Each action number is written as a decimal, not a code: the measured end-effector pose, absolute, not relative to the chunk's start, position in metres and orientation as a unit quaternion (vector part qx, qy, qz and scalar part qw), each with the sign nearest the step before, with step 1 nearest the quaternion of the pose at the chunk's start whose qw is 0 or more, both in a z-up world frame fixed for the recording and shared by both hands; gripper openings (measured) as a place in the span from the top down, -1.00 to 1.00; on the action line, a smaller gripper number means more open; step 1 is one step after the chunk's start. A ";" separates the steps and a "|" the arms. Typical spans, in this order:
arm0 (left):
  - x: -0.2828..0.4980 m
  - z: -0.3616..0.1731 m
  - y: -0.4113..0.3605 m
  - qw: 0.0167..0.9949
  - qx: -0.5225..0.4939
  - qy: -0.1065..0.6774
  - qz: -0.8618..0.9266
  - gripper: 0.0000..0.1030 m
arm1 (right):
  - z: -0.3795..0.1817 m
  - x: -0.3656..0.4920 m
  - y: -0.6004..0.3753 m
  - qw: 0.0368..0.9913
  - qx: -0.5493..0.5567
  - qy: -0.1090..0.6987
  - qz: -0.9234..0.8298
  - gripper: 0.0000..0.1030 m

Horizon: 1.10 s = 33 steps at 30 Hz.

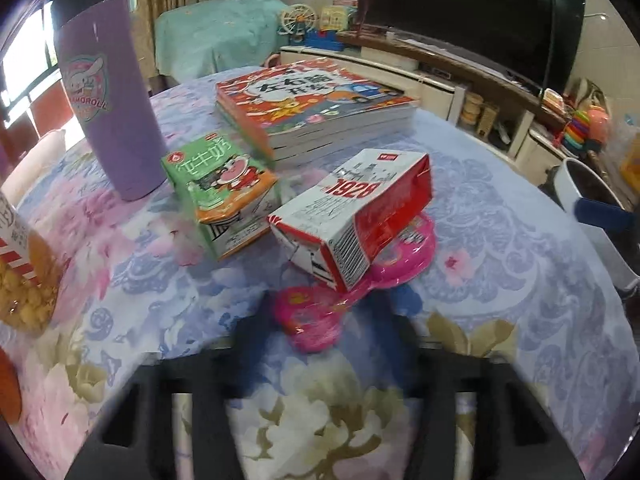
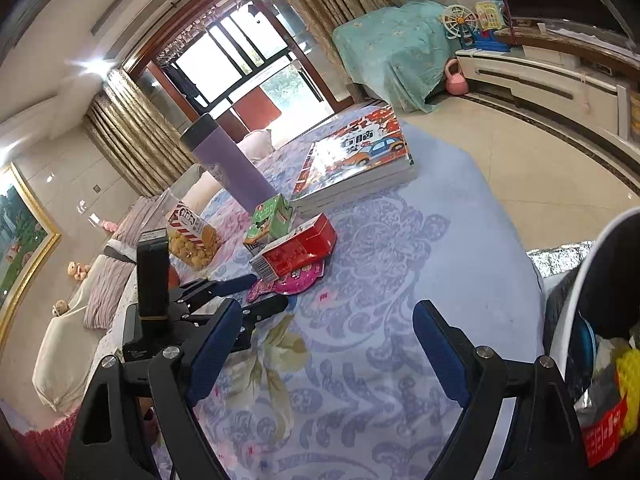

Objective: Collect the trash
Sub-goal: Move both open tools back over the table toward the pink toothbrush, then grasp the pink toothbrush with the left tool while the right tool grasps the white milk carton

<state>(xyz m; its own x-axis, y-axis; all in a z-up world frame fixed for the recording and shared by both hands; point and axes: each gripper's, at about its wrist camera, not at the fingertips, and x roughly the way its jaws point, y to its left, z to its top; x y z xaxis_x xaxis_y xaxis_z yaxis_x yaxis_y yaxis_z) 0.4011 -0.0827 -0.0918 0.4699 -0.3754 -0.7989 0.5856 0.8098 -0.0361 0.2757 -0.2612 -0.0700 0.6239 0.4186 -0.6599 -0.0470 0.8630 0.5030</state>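
My left tool sits low over the tabletop, its fingers spread wide to either side of a pink plastic wrapper that lies flat on the floral cloth; from the left wrist view I cannot tell whether either finger touches it. In the right wrist view the left tool shows the same: fingers apart, tips at the near end of the pink wrapper. A red and white carton lies on its side with its far end resting on the wrapper, barcode end toward the camera. Just left of it lies a green and orange carton, also on its side, close to but apart from the red one as far as I can see. Behind both is a stack of books, and to the left a purple tumbler stands upright. A clear snack jar is at the left edge. My right tool is wide open and holds nothing, hovering over bare cloth on the near side of the tabletop, well apart from the cartons. A white bin sits at the right edge, trash visible inside, including something yellow and something red.
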 end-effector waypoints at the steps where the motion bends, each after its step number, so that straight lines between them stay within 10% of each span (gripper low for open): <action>1: 0.401 -0.093 -0.082 0.849 0.124 0.430 -0.282 0.33 | -0.071 0.277 -0.261 0.873 0.225 0.412 0.133 -0.72; 19: 0.270 -0.077 0.029 0.886 0.005 0.448 -0.122 0.44 | -0.106 0.325 -0.210 0.854 0.230 0.443 0.148 -0.72; 33: 0.243 -0.074 0.052 0.894 -0.040 0.440 -0.078 0.43 | -0.115 0.364 -0.136 0.878 -0.013 0.458 0.142 -0.70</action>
<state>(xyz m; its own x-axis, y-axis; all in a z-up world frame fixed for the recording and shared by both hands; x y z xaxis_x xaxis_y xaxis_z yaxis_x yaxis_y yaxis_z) 0.2427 0.0518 -0.0743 0.5998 -0.1748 -0.7808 0.1049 0.9846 -0.1398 0.3636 -0.1362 -0.1151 0.5406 0.2370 -0.8072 -0.2608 0.9595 0.1070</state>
